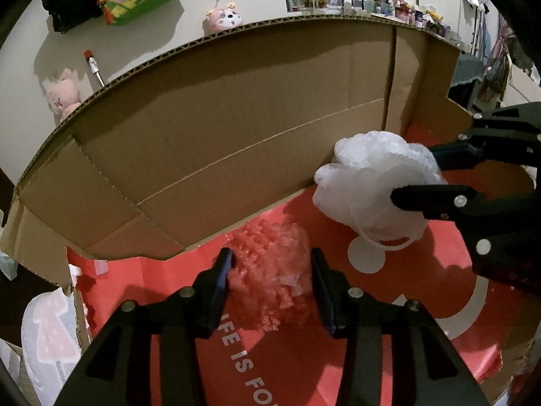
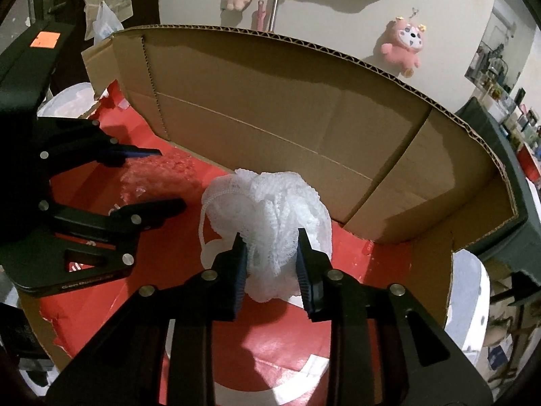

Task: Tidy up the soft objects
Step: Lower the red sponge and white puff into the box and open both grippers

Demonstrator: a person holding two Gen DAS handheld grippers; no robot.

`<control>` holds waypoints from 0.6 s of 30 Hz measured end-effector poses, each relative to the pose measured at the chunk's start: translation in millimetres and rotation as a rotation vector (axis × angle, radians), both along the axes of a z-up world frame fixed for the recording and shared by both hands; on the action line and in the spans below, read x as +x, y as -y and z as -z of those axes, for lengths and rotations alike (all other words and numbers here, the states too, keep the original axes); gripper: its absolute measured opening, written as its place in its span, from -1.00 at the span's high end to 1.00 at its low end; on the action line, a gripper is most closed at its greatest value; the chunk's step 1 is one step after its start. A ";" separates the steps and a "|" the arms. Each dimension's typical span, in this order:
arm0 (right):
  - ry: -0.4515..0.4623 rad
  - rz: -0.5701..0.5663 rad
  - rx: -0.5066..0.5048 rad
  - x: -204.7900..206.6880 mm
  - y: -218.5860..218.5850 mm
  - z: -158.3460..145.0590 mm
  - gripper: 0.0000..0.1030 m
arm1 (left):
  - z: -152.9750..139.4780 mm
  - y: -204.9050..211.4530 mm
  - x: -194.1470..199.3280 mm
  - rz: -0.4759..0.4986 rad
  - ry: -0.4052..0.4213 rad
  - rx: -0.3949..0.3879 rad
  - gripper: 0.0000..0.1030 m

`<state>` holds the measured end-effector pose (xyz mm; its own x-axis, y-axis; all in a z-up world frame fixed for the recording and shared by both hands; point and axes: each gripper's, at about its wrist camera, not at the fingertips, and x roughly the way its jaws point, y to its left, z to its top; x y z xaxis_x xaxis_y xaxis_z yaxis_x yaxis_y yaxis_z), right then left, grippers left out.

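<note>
Your left gripper (image 1: pixel 272 270) pointed down into the box (image 1: pixel 236 128), its jaws set either side of the red puff (image 1: pixel 270 270). The left pad (image 1: pixel 223 274) touched the puff's side, while a narrow gap showed at the right pad, so no firm pinch could be told. The puff lay on the red floor (image 1: pixel 422 321) of the box, just ahead of the fingers and close under the far cardboard wall. Your right gripper (image 2: pixel 269 264) reached in beside it, to the right of the left one, its jaws narrow and pressed into the white puff (image 2: pixel 267 209). The pads (image 2: pixel 240 270) dented the mesh on both sides. The white puff bulged forward past the fingertips, its cord (image 2: pixel 203 233) looping off to the left, and its underside sat at or just above the floor; which of the two could not be told. The two puffs lay near each other without touching. Beyond the far wall, behind both grippers, pink plush toys (image 2: pixel 404 47) hung on the pale room wall (image 2: pixel 338 10).
</note>
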<state>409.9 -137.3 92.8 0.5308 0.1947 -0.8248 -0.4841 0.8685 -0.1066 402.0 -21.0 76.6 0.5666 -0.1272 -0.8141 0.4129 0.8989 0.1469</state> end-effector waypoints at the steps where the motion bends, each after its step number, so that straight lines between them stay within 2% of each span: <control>1: 0.002 0.003 0.002 -0.4 0.3 -0.2 0.48 | 0.2 1.0 0.3 -0.002 0.000 0.003 0.07; 5: -0.012 0.005 0.019 1.2 2.4 -0.3 0.40 | 0.3 -2.5 4.8 -0.013 -0.004 -0.002 0.03; 7: -0.020 0.005 0.028 1.1 3.8 0.3 0.27 | 0.4 -4.7 6.1 -0.018 -0.009 -0.007 0.02; 8: -0.025 0.005 0.033 1.0 4.6 0.6 0.11 | 0.5 -6.1 6.4 -0.020 -0.013 -0.010 0.01; 9: -0.030 0.006 0.039 1.3 5.5 0.9 0.06 | 0.6 -6.8 6.5 -0.021 -0.017 -0.011 -0.02; 13: -0.041 0.018 0.055 0.2 8.0 2.7 0.01 | 0.8 -8.8 6.3 -0.025 -0.028 -0.017 -0.10; 18: -0.069 0.043 0.100 2.6 13.5 2.2 -0.20 | 0.7 -10.4 8.0 -0.026 -0.040 -0.019 -0.33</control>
<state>412.4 -150.8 90.6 0.4831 0.2565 -0.8371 -0.4497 0.8931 0.0141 410.0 -10.7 75.9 0.5368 -0.1280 -0.8339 0.3941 0.9120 0.1137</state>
